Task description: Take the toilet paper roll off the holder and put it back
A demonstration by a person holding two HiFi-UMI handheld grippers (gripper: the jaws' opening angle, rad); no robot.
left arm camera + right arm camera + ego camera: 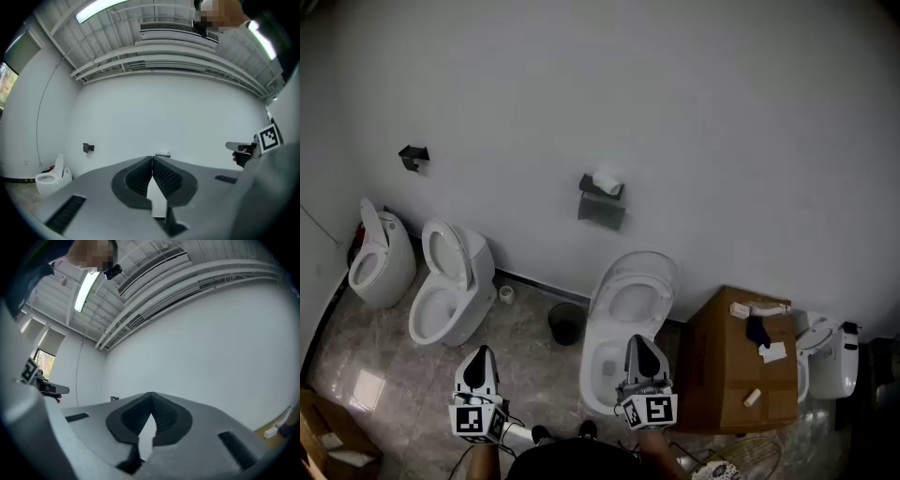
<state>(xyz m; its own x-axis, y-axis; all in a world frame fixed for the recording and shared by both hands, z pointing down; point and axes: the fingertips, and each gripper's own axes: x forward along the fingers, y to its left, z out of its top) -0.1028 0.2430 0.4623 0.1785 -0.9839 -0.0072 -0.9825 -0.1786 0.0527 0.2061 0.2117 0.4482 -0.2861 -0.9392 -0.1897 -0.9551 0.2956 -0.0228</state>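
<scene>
Your left gripper (152,159) had its dark ribbed jaws pressed together with nothing between them. The jaws of your right gripper (151,394) were closed on each other in the same way and were just as empty. You held both grippers low in front of you, side by side and apart, with their tips pointing toward the plain white wall (694,103). In the head view, your right gripper hung over the white open-lidded toilet (623,323) nearest you, and your left one hung over the glossy stone-tiled floor (384,361). The white toilet paper roll (606,180) sat on the dark grey wall-mounted holder (601,208), up on the wall and well apart from both grippers. It appeared only as a small pale shape just past your left jaw tips. A round black bin (566,323) stood on the floor below the holder. Further left stood two more white toilets (450,281), with a small black wall bracket (413,157) above them. To your right, a brown cardboard box (722,375) carried a few small white and dark blue items, and another white toilet (830,356) stood just beyond it.
</scene>
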